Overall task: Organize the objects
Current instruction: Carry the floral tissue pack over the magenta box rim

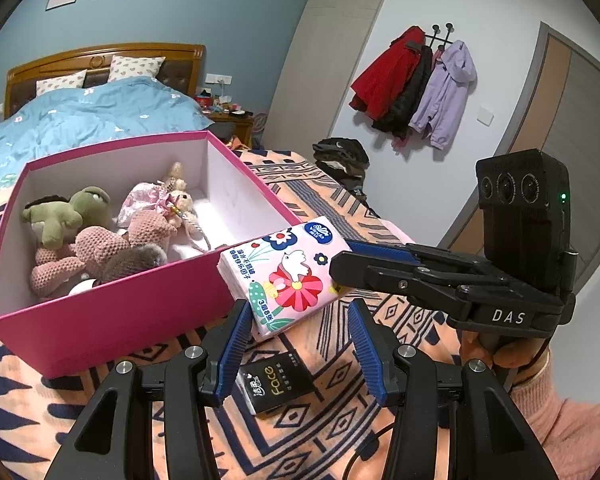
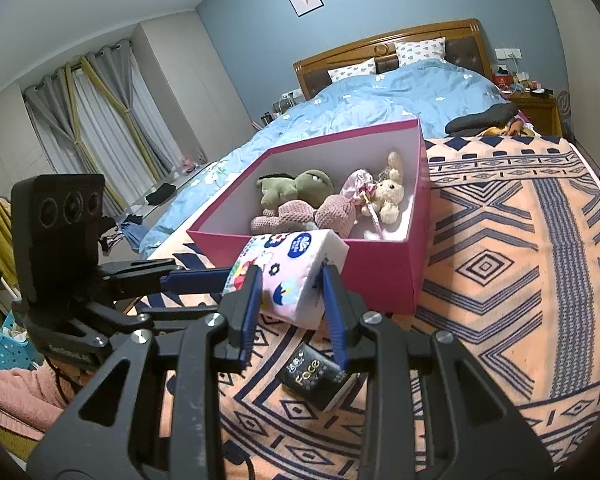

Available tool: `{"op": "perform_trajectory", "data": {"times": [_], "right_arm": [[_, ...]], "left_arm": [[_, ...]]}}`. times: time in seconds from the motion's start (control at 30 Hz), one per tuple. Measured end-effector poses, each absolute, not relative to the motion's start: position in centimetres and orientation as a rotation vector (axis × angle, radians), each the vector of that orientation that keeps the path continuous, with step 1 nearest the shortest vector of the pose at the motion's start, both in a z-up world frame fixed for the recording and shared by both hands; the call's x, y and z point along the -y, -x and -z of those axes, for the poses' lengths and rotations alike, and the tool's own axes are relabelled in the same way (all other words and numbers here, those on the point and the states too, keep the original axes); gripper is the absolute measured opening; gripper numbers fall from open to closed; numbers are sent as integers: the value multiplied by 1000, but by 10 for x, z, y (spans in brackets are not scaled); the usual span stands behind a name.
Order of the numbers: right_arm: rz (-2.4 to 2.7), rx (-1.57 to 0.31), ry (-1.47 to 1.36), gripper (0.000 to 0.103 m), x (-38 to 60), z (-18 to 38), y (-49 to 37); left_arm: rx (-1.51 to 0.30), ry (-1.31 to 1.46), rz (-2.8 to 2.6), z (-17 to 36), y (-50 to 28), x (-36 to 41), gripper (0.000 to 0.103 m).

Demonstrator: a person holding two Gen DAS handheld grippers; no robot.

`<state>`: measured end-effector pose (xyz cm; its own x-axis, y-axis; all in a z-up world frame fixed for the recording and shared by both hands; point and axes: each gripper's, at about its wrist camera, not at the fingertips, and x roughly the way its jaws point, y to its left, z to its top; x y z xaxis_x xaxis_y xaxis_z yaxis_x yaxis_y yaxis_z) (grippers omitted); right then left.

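Bedroom, patterned blanket [image 2: 500, 240] over the bed. Right gripper [image 2: 292, 296] jaws pinch the tissue pack [image 2: 288, 272], lifted near the pink box [image 2: 384, 272] front wall; left gripper [image 1: 296, 344] jaws spread, empty, just beside it. Plush toys [image 2: 300, 204] are boxed already (apparently done); the black pack [image 2: 316, 376] remains on the blanket.

Glossy plastic tissue pack [image 2: 288, 268], knitted plush [image 1: 96, 252].

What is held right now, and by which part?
The right tongs grip the floral tissue pack across its near end. The left tongs are open, holding nothing.
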<state>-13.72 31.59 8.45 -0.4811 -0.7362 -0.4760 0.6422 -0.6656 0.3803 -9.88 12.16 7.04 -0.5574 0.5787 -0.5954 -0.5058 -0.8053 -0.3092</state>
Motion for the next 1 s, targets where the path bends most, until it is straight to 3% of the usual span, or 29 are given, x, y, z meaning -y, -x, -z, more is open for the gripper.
{"op": "perform_trajectory", "data": {"times": [1.0], "right_arm": [[2181, 202, -750, 35, -312, -102, 162]], "left_arm": [[91, 900, -2375, -92, 122, -122, 50]]}}
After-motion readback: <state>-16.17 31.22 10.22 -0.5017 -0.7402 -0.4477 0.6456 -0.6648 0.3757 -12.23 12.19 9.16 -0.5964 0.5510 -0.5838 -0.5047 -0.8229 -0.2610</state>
